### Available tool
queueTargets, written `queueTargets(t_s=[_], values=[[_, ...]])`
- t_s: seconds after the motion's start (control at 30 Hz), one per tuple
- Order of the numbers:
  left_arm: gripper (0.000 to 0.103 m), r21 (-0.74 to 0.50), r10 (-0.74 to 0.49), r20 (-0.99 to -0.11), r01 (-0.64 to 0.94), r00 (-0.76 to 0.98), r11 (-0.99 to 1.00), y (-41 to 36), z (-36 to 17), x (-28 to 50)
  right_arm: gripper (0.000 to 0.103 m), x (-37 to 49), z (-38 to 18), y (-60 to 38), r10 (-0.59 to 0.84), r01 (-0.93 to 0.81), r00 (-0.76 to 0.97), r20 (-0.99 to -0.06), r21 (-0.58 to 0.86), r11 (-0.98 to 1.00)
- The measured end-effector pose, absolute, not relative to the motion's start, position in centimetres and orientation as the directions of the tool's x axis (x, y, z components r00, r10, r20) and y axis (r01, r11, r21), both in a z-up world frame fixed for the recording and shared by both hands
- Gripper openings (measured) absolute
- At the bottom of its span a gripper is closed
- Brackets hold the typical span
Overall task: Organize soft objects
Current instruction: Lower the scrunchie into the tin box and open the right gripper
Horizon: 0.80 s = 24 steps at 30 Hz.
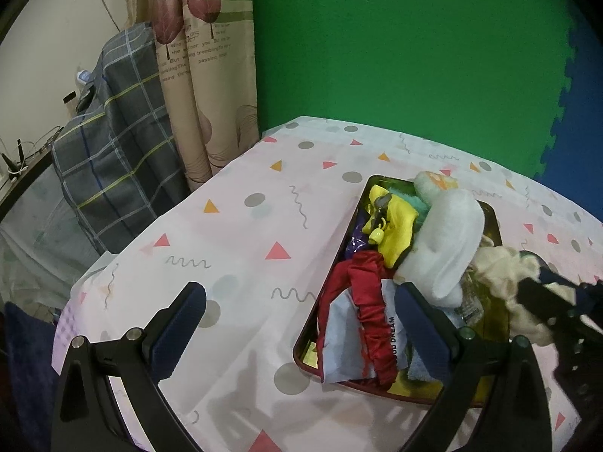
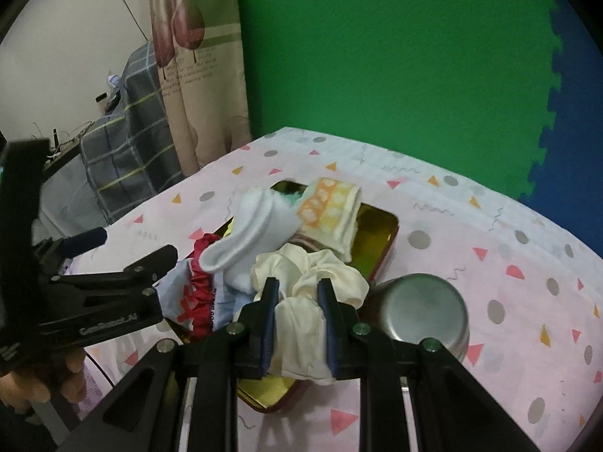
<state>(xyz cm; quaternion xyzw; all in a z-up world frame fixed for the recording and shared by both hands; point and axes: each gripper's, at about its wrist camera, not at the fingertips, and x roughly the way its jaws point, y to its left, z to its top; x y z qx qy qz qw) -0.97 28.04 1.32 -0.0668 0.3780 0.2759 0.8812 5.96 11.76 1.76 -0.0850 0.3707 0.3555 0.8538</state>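
Right wrist view: pink patterned tablecloth (image 2: 471, 226) fills the frame centre, green wall (image 2: 377, 56) above; right gripper (image 2: 297, 316) clenched on cream scrunchie (image 2: 301, 320), left gripper (image 1: 301, 324) released.

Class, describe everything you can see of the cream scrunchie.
The cream scrunchie is a ruffled ring of satin-looking fabric, crumpled and bunched. One fold is pinched in the right gripper, shut on it; the rest spills forward over the gold-lined tray, resting against the white sock.
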Motion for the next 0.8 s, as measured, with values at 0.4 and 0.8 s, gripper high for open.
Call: queueTargets(t_s=[0.4,0.8], values=[[0.100,0.064,0.424,-0.714,-0.552,0.556,0.832,28.9,1.2,-1.0,0.021,7.1,-0.8,14.4,0.533,-0.659,0.441,-0.722,0.143,0.739],[0.100,0.065,0.425,-0.716,-0.552,0.554,0.831,29.0,1.1,-1.1,0.021,7.6,-3.2,16.6,0.494,-0.655,0.414,-0.765,0.126,0.745]])
